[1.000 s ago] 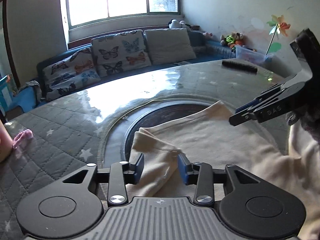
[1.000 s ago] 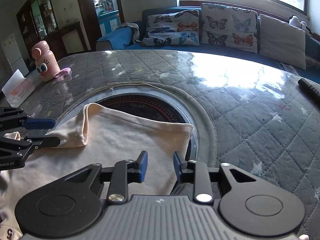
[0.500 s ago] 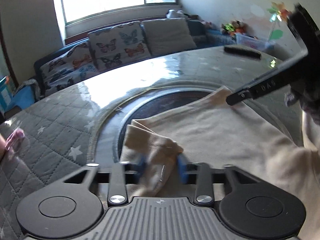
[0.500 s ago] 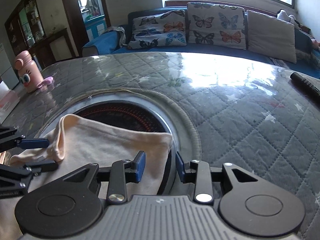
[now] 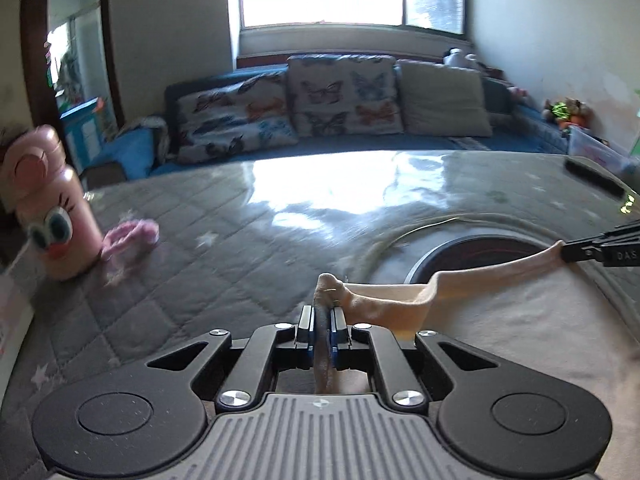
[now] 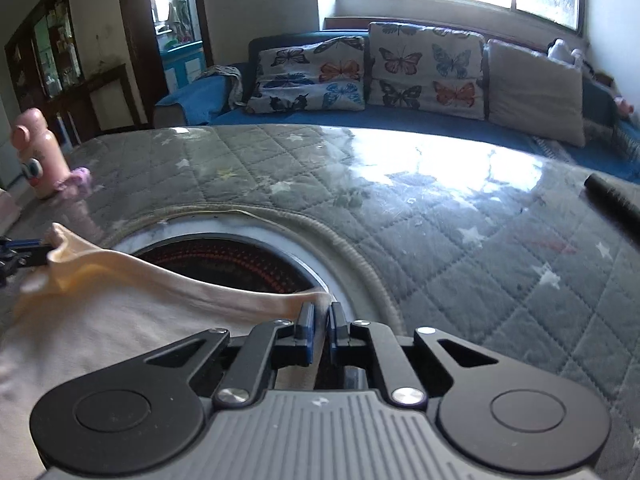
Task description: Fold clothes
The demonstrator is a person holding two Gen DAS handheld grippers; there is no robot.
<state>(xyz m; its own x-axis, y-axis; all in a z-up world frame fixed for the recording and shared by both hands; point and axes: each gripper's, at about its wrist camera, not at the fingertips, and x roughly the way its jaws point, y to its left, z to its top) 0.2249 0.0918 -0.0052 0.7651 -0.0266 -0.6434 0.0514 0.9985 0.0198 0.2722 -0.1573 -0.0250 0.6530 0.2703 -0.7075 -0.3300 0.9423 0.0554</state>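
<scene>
The cloth (image 5: 520, 312) is pinched at its edge by the left gripper (image 5: 320, 322) and right gripper (image 6: 320, 322); a pink bottle (image 5: 48, 208) is seen at nine o'clock.

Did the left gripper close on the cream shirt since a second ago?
Yes. The left gripper is now pinched shut on the cream shirt, lifting its edge above the round dark plate where it lay before.

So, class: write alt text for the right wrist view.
The right gripper has its jaws shut on the edge of a cream garment, stretched taut toward the left gripper. Behind lie a grey quilted table and a pink bottle.
</scene>
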